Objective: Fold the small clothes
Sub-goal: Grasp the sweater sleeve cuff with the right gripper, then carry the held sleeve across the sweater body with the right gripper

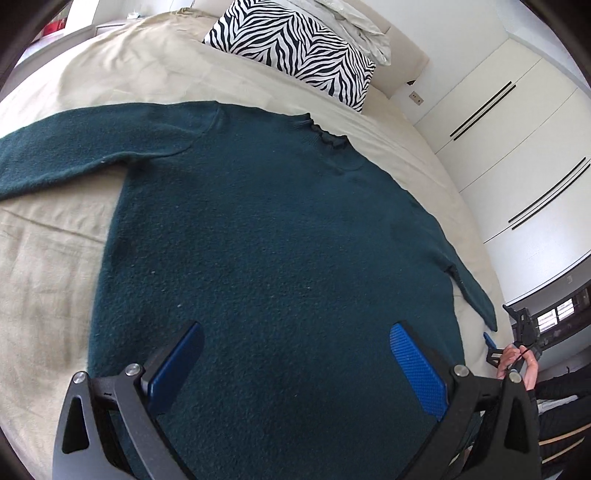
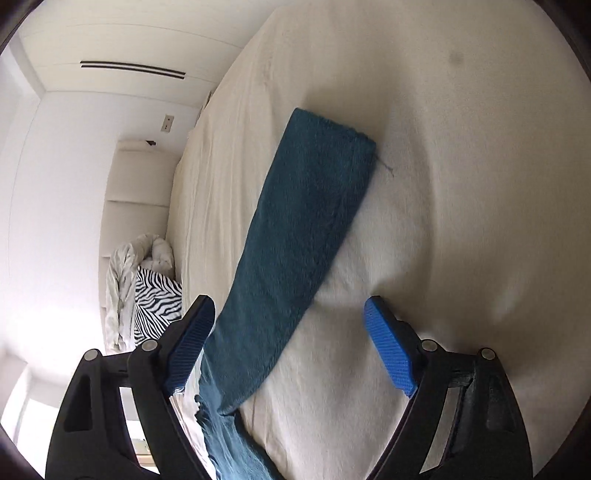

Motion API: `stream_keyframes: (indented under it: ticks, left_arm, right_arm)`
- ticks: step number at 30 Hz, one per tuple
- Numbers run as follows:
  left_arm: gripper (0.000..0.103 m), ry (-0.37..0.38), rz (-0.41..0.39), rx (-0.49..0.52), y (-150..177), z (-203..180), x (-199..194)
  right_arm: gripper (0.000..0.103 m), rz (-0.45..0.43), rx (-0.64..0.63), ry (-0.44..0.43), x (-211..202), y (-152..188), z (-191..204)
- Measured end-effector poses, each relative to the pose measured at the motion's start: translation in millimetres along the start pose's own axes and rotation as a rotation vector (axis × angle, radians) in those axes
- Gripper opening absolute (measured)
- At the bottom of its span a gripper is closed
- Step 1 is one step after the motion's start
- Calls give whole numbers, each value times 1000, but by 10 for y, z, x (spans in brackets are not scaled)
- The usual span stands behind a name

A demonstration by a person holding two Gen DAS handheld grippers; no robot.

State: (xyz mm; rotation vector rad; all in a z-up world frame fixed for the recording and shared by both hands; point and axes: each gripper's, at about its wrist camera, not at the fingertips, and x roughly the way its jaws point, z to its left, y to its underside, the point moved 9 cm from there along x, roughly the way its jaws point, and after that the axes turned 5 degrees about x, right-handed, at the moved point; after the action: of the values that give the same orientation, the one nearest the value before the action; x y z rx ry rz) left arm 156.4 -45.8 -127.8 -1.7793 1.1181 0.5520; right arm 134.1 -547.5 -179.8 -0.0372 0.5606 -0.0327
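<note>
A dark teal knit sweater (image 1: 266, 229) lies flat on a cream bed sheet (image 1: 48, 251), collar toward the pillows, both sleeves spread out. My left gripper (image 1: 295, 334) is open above the sweater's lower body, blue pads apart with nothing between them. In the right wrist view one sleeve (image 2: 295, 236) stretches straight across the sheet (image 2: 461, 184), cuff at the far end. My right gripper (image 2: 291, 314) is open over the sleeve near the shoulder end. The right gripper also shows in the left wrist view (image 1: 517, 347) beside the right sleeve's cuff.
A zebra-print pillow (image 1: 295, 48) and a crumpled pale duvet (image 1: 362, 26) lie at the head of the bed. White wardrobe doors (image 1: 517, 147) stand along the right side. The bed's right edge runs close to the right sleeve.
</note>
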Motion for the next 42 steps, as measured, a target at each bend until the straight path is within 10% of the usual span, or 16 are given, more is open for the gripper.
stream_keyframes:
  ticks: [4,12,17,24,32,38,42]
  left_arm:
    - [94,52,25,-15,-43,-131,211]
    - [81,78,50,3,-179,-199,465]
    - [81,117,40,-11,-319,-194,497]
    - [81,232,13,-95,-534,-209,494]
    - [82,387,64,-212,-548,-260,667]
    - [87,444,127,-237,-573,-483,963]
    - [89,449,145,-251,-621,-598,1093]
  right_arm:
    - [74,-17,-2,-23,200,-385,62]
    - [8,-58,-63,63,492,-966,22]
    - [7,-19,-372,48,621,-551,806]
    - [7,197,-906,-67,898,1754,2126]
    - [11,523,-1130,72,1635,4181,1451]
    - [72,530,-1162,-40,1171,4563,1005]
    - [72,543,-1110,-60,910,4312,986]
